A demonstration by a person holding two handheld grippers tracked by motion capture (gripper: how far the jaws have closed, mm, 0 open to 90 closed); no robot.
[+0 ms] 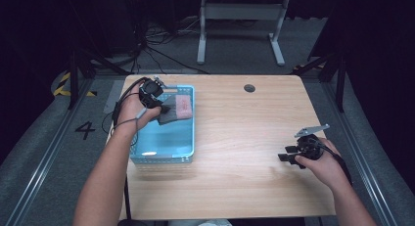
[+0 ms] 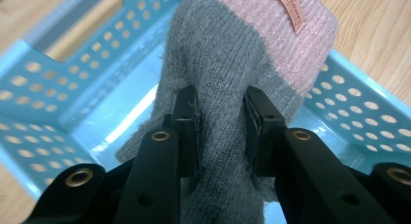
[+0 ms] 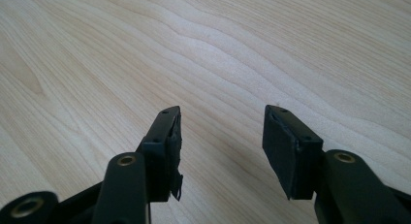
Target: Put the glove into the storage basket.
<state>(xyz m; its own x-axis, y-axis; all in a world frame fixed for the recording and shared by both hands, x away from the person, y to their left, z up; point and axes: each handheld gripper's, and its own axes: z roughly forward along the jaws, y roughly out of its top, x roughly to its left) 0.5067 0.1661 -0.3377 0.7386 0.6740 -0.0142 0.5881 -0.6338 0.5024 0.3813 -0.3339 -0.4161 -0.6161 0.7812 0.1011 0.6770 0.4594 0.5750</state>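
A grey knitted glove with a pink cuff (image 1: 175, 110) (image 2: 228, 64) hangs over the far part of a light blue perforated basket (image 1: 166, 145) (image 2: 72, 88). My left gripper (image 1: 164, 108) (image 2: 220, 129) is shut on the grey part of the glove, which bulges between its two jaws. A small label (image 2: 290, 10) sits on the pink cuff. Over the bare wooden table at the right, my right gripper (image 1: 285, 153) (image 3: 220, 141) stands open with nothing between its jaws.
The basket sits at the table's left edge; its floor (image 1: 164, 133) looks bare. A dark round grommet (image 1: 249, 88) is set in the table (image 1: 244, 138) near its far edge. Beyond the table stand a white desk frame (image 1: 240, 25) and cables on the floor.
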